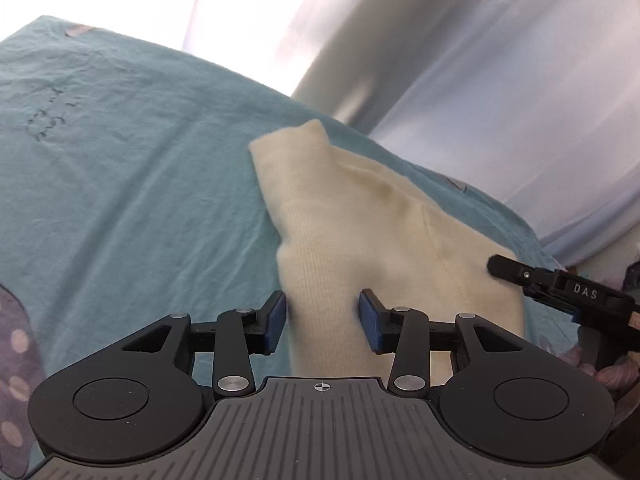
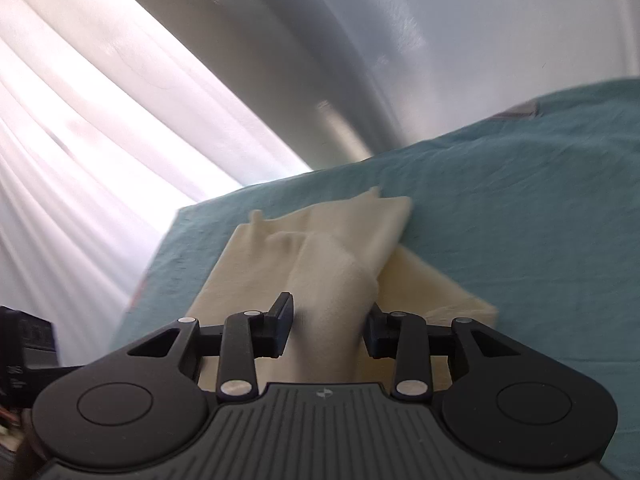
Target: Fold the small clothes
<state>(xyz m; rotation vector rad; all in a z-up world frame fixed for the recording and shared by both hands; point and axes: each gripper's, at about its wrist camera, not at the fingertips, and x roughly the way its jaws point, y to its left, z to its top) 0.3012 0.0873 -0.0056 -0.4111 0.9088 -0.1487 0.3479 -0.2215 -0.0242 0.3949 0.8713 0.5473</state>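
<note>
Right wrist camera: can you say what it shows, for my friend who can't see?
A cream knit garment lies partly folded on a teal sheet, a bunched fold of it between the right claw's blue pads. White curtains hang behind.

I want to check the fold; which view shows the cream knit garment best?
The right wrist view: the cream knit garment shows its folded layers on the teal sheet. The left wrist view shows one bunched side.

Cream garment (image 1: 360,240) matt knit; teal sheet (image 1: 120,140) wrinkled cloth.
</note>
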